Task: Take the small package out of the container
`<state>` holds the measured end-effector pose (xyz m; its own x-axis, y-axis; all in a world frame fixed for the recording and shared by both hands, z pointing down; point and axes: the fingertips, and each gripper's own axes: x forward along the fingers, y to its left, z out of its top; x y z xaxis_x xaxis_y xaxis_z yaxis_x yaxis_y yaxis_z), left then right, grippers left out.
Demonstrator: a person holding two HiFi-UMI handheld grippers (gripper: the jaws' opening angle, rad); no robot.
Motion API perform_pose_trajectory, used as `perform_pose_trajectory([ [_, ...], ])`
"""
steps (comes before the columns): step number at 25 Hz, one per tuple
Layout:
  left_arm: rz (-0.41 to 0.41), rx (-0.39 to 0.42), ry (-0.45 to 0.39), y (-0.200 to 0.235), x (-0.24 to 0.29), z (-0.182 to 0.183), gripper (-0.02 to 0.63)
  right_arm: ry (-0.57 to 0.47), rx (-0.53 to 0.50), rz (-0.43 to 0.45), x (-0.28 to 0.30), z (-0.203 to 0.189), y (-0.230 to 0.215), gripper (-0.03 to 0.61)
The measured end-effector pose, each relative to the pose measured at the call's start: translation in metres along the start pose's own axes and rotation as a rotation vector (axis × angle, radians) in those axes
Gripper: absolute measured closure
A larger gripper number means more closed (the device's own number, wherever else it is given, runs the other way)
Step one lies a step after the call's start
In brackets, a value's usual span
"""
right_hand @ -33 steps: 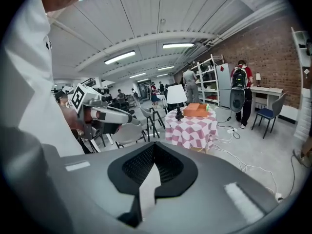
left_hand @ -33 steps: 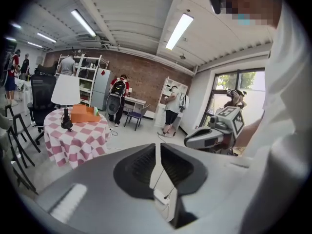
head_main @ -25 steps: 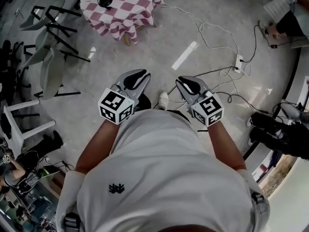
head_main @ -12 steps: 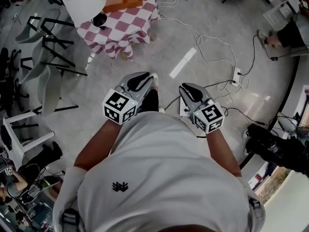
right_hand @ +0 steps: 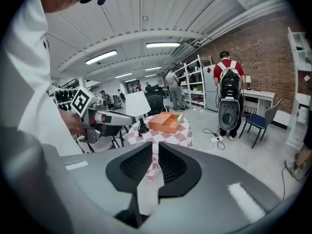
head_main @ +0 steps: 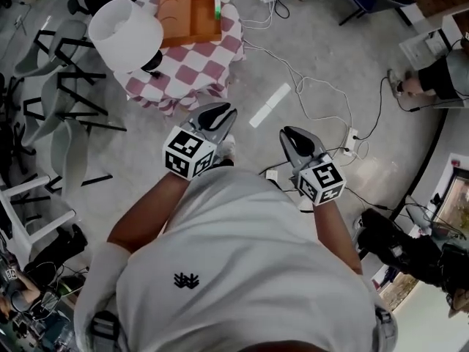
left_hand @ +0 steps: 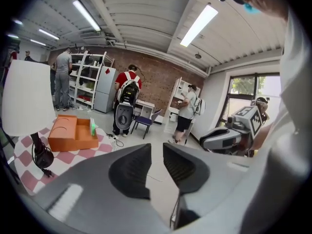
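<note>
An orange container (head_main: 190, 18) stands on a small table with a red-and-white checked cloth (head_main: 198, 72), far ahead of me. A small green package (head_main: 217, 6) stands upright inside it against its right wall. Both show in the left gripper view as container (left_hand: 73, 133) and package (left_hand: 92, 126), and in the right gripper view as container (right_hand: 165, 122) and package (right_hand: 179, 117). My left gripper (head_main: 226, 108) and right gripper (head_main: 287, 132) are held side by side in front of my torso, well short of the table. Each has its jaws a narrow gap apart with nothing between them.
A white table lamp (head_main: 124, 34) stands on the table left of the container. Folded chairs (head_main: 66, 86) and a white stool (head_main: 22, 204) are at the left. Cables and a power strip (head_main: 352, 134) lie on the floor at the right. People stand by shelves (left_hand: 78, 82).
The table with the container has come further into the head view and nearer. Both grippers stay together in front of my body, their jaws unchanged.
</note>
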<state>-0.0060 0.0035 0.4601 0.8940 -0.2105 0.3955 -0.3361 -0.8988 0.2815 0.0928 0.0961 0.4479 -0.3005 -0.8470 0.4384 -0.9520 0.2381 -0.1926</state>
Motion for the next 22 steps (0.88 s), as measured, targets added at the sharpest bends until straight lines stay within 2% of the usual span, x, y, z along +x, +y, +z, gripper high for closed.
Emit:
perform_pose_trajectory([
  [5,-0.007,-0.054,-0.028,0.039,0.020,0.025,0.518,-0.003,0.007,-0.032,0.031,0.024,-0.032,0.543],
  [9,0.026,-0.060,-0.043,0.064,0.029,0.037,0.518,0.010,-0.004,0.001,0.055,0.042,-0.045,0.544],
  [12,0.057,-0.099,-0.048,0.087,0.040,0.037,0.518,0.012,-0.003,0.029,0.075,0.050,-0.058,0.543],
  [18,0.158,-0.139,-0.053,0.136,0.076,0.049,0.502,0.005,-0.033,0.105,0.118,0.078,-0.101,0.544],
  [22,0.259,-0.167,-0.032,0.174,0.112,0.061,0.495,0.038,-0.066,0.179,0.145,0.098,-0.141,0.544],
])
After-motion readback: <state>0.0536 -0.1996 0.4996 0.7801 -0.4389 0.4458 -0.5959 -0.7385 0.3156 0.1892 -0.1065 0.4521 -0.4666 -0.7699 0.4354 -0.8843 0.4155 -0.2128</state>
